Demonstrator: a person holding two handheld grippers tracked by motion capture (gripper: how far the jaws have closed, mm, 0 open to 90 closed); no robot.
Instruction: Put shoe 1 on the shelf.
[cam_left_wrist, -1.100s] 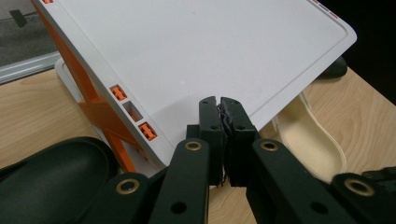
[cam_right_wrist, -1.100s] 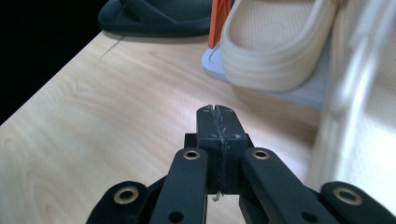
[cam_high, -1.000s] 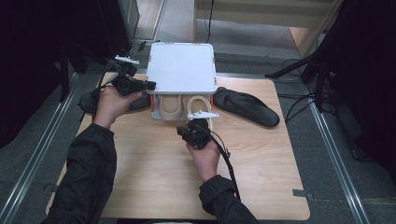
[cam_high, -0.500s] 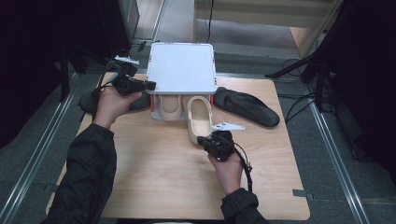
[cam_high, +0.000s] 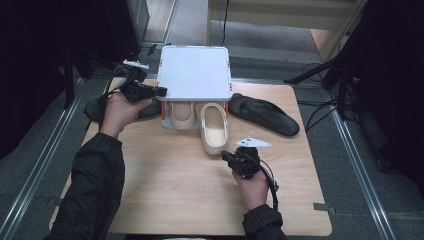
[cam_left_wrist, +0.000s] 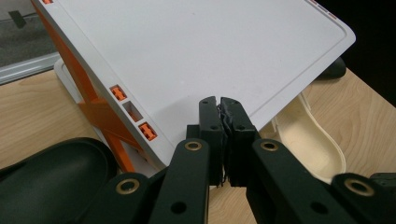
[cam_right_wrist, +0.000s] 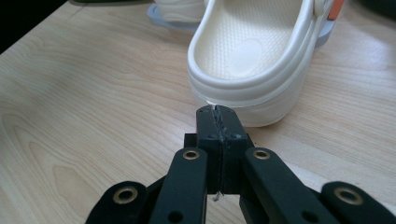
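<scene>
Pale wood grain covers the table (cam_high: 165, 195), and two grippers work over it. Nearest the person, the right gripper (cam_high: 231, 159) hovers just off the heel of a cream clog (cam_high: 214, 128); in the right gripper view its jaws are pressed together with nothing but a thin whitish thread between them, tips just short of the clog's (cam_right_wrist: 254, 51) heel rim. Two cream clogs can be counted: this one half out on the table, and a second (cam_high: 182, 113) tucked under the white rack (cam_high: 196, 72). Two black sandals lie beside the rack, one to its right (cam_high: 265, 115) and one to its left (cam_high: 95, 107), partly behind the left hand (cam_high: 119, 111). Farther back, the left gripper (cam_high: 159, 92) sits at the rack's left edge. The left gripper view adds the rack's orange side clips (cam_left_wrist: 118, 93) and shows those jaws closed flat against each other, at or over the white top (cam_left_wrist: 210, 46); whether they touch it is unclear.
</scene>
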